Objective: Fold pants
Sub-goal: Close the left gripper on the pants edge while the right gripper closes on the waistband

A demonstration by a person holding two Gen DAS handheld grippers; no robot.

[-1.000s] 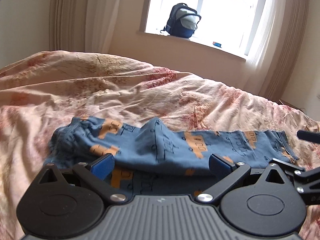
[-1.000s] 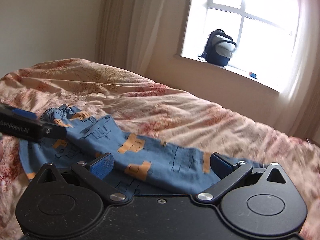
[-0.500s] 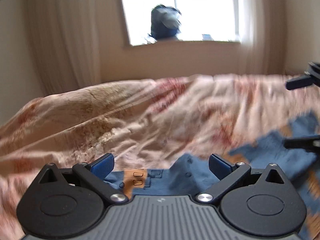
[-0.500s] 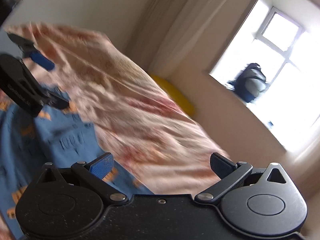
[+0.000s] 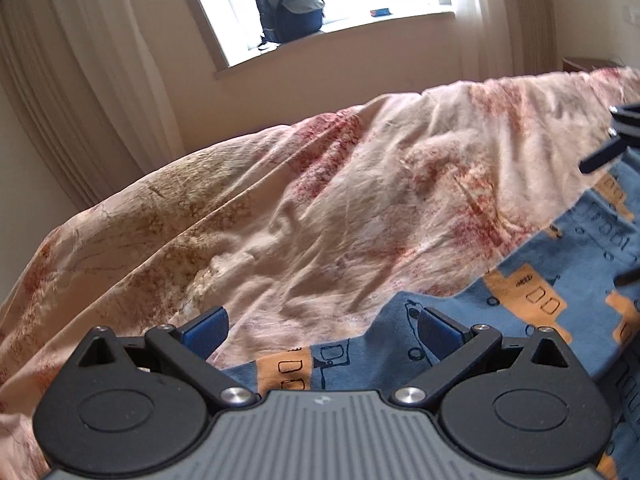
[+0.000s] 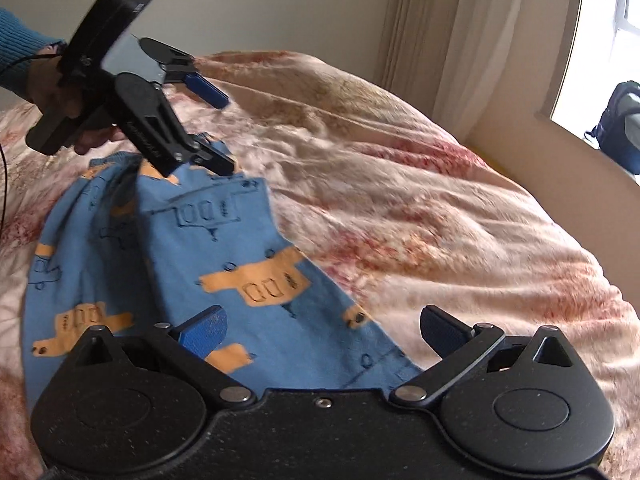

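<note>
Floral duvet (image 5: 328,208) bears blue pants (image 6: 168,264); both jaws spread.

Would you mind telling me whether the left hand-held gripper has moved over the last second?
Yes. The left hand-held gripper has swung left and tipped: the backpack sits higher in its view, and the pants have slid from centre to lower right.

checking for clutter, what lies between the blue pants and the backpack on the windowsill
In the left wrist view, only the rumpled floral bedspread and then bare wall lie between the pants and the backpack; nothing else sits there.
</note>
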